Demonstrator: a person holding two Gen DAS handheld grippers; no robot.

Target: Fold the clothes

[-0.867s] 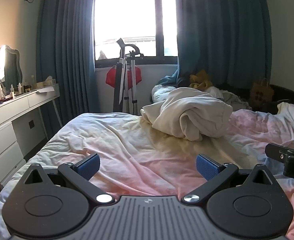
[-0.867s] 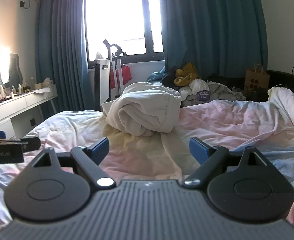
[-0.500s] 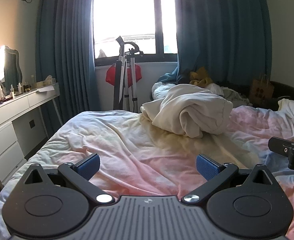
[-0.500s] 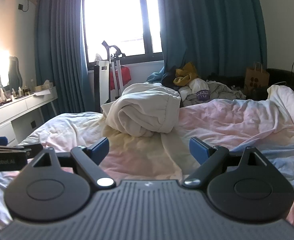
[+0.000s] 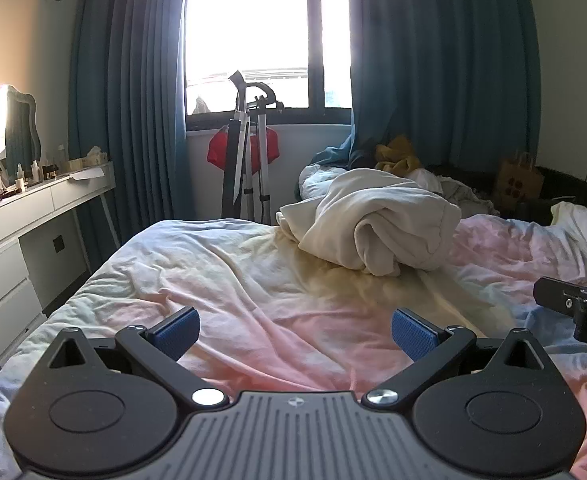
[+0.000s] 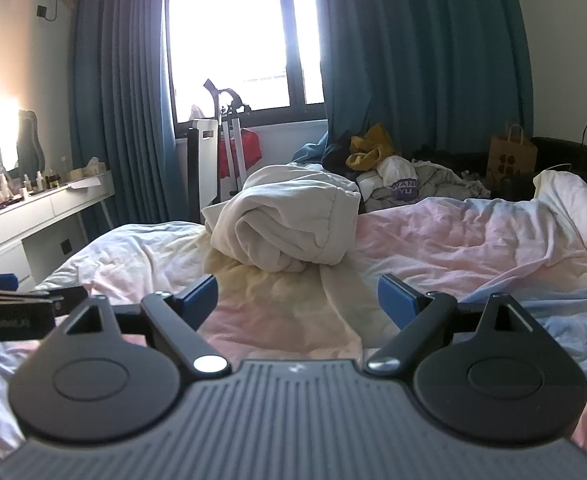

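Both the left tongs (image 5: 295, 330) and right tongs (image 6: 297, 296) stand wide, empty. Far ahead, a cream garment (image 5: 373, 222) lies bunched on the wrinkled bed (image 5: 253, 300).

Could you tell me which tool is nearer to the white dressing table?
Left. The left tool hovers on the side towards the dressing table; the right tool is farther across the bed.

Hidden, cropped and unreadable parts

Beyond the crumpled cream-white garment (image 6: 289, 220): heaped clothes (image 6: 405, 180) partly masked, purple print there too small to read. Right of that garment, black-and-blue right gripper (image 5: 581, 312) cropped by the frame edge. Left of it, small bottles on the white dresser (image 6: 41, 204) indistinct; view through the bright window (image 5: 253, 32) washed out.
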